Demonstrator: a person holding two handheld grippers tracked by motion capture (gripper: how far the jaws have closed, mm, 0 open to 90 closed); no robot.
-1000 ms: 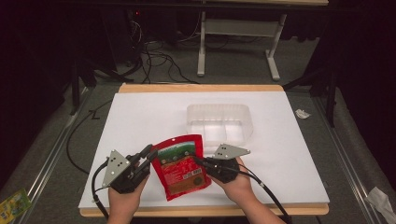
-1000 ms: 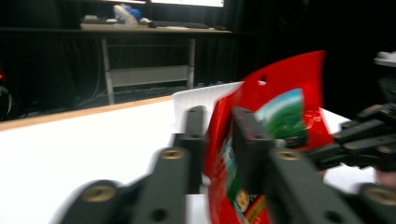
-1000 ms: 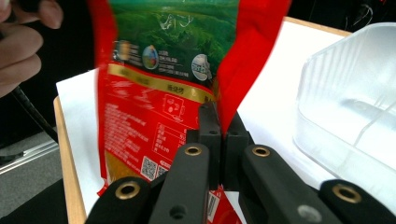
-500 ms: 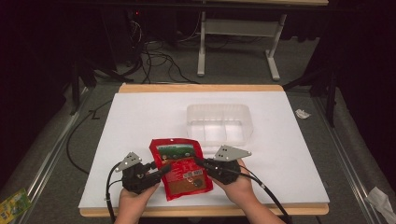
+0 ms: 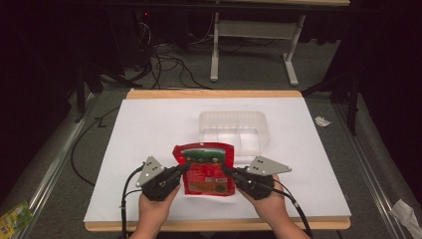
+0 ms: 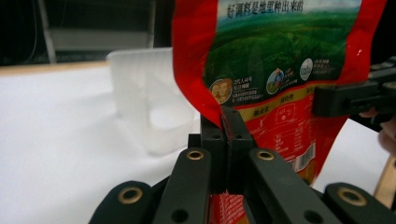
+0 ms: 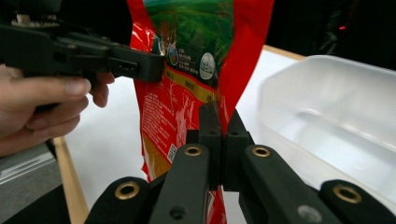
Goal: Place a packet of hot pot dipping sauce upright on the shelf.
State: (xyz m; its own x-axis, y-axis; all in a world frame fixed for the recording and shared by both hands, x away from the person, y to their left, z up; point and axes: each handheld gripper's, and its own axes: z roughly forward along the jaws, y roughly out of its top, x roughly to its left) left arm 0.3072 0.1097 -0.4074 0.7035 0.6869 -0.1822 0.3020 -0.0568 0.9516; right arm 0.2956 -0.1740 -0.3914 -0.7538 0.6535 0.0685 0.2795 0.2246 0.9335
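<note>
The red pouch point(image 5: 206, 168) hangs upright over the near middle of the white table point(image 5: 149, 124), just in front of the clear plastic tray point(image 5: 234, 130). It looks light, soft and slick, so its flat sealed side edges seem the best hold. The left gripper point(image 6: 225, 125) pinches its left edge, the right gripper point(image 7: 218, 122) its right edge.

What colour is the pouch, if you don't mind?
Red, with a green landscape picture; the pouch shows best in the left gripper view.
</note>
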